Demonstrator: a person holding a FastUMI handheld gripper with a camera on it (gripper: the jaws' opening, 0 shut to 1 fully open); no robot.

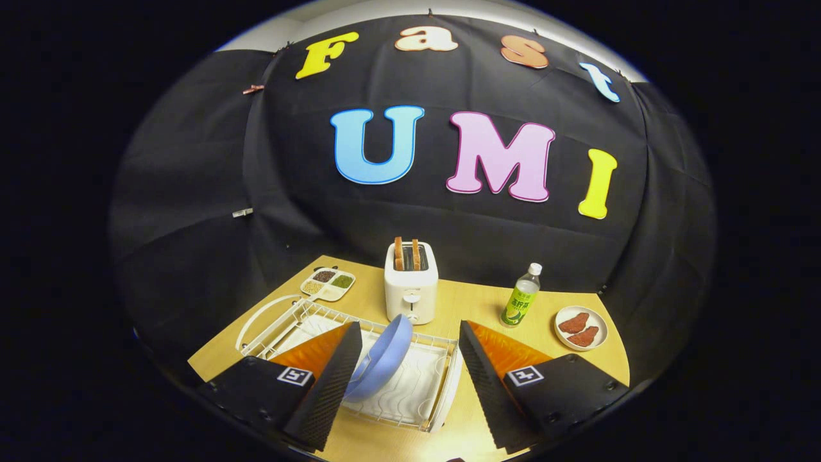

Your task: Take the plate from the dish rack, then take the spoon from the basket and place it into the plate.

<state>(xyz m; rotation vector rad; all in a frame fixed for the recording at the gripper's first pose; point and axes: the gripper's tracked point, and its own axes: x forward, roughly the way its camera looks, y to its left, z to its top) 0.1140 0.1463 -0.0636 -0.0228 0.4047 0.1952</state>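
Two fingers of the tool spread wide apart, gripping nothing. Between them, nearer the left finger, a blue plate — standing on edge and leaning in the white wire dish rack, its lower rim partly hidden behind the left finger. Not touching the right finger; whether touching the left one, cannot tell. Rack resting on the wooden bench, stretching from behind the left finger across the gap toward the right finger, with a white tray under the wires.

Beyond the rack, straight ahead of the gap: a white toaster with two slices of toast standing up out of its slots. Left of the toaster, toward the back of the bench, a small divided dish with dark, green and pale fillings in separate compartments. Right of the toaster, a clear bottle with a green label and white cap, upright. Further right — near the bench edge and beyond the right finger — a small white plate carrying two reddish-brown pieces of food, side by side. Black cloth wall behind everything.
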